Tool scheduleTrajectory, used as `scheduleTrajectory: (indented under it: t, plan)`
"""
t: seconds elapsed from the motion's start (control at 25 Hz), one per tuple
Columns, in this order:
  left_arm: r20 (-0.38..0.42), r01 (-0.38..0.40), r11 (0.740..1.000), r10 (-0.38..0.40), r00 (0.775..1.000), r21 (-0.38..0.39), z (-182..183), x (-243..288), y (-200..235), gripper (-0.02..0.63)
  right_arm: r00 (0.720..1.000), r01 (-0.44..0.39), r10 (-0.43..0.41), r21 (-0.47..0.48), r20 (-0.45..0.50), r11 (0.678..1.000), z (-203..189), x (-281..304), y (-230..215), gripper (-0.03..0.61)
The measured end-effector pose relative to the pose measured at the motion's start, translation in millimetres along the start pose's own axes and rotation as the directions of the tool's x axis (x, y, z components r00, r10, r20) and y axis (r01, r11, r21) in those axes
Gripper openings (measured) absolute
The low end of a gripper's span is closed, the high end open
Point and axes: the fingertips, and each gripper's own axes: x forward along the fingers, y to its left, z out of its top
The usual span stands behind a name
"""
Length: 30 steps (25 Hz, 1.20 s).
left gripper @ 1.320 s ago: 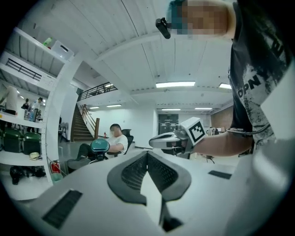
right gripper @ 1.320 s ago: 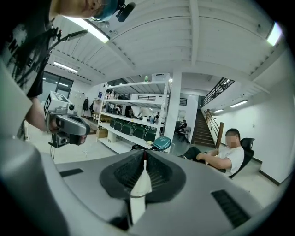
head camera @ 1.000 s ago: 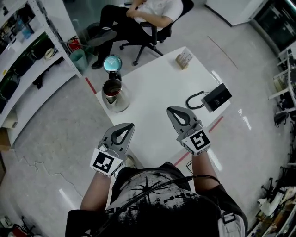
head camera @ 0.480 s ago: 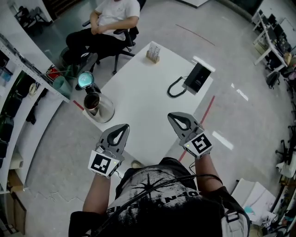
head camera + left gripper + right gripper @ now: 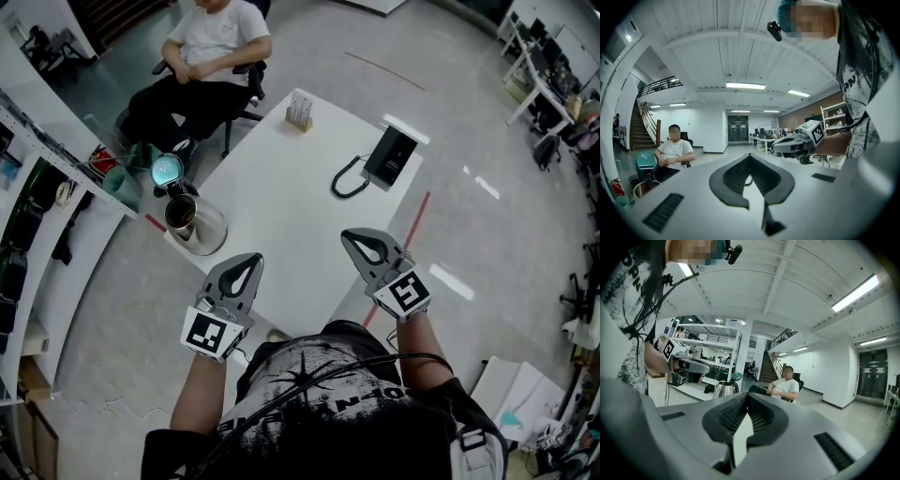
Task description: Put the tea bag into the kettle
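Kettle stands at the left corner of the surface, lid tipped open. Its inside is dark, and no view shows whether a bag lies in it. Left hand-held gripper hovers over the near edge, jaws together, nothing between them. What appear to be tea bags stand in a small holder at the far edge, well apart from the kettle. Right hand-held gripper is likewise closed and empty, over the near edge.

Judgement: the scene fits either a bag yet to be fetched from the holder or one already dropped in the kettle. Any grasp from here calls for parted jaws and a reach across the surface.
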Motion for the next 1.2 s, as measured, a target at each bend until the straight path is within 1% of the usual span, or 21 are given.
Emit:
scheduleTrajectory:
  t: [0.08, 0.36, 0.64, 0.76, 1.0, 1.2]
  plan:
    - [0.000, -0.002, 1.000, 0.002, 1.000, -0.012, 1, 2, -2, 0.011, 1.000, 0.000, 0.000, -0.008, -0.004, 1.000, -1, 0, -2, 0.011]
    - [-0.019, -0.034, 0.999, 0.034, 0.999, 0.005, -5, 1, 2, 0.011, 1.000, -0.002, 0.002, -0.011, -0.030, 1.000, -3, 1, -6, 0.011]
    - [0.004, -0.048, 0.999, 0.048, 0.999, -0.002, -5, -1, 3, 0.011, 0.999, -0.047, 0.047, -0.029, -0.007, 0.998, -2, 14, -1, 0.011]
    - [0.006, -0.060, 0.998, 0.060, 0.998, -0.001, -8, -2, 7, 0.011, 0.998, -0.055, 0.055, -0.029, -0.007, 0.998, -2, 19, -1, 0.011]
    - [0.002, -0.067, 0.997, 0.068, 0.998, -0.022, -6, -2, 9, 0.010, 0.998, -0.056, 0.056, -0.034, -0.016, 0.998, -5, 22, -3, 0.011]
    - [0.000, -0.075, 0.997, 0.075, 0.997, 0.002, -13, -2, 14, 0.011, 0.998, -0.056, 0.055, -0.034, -0.025, 0.998, -9, 23, -4, 0.011]
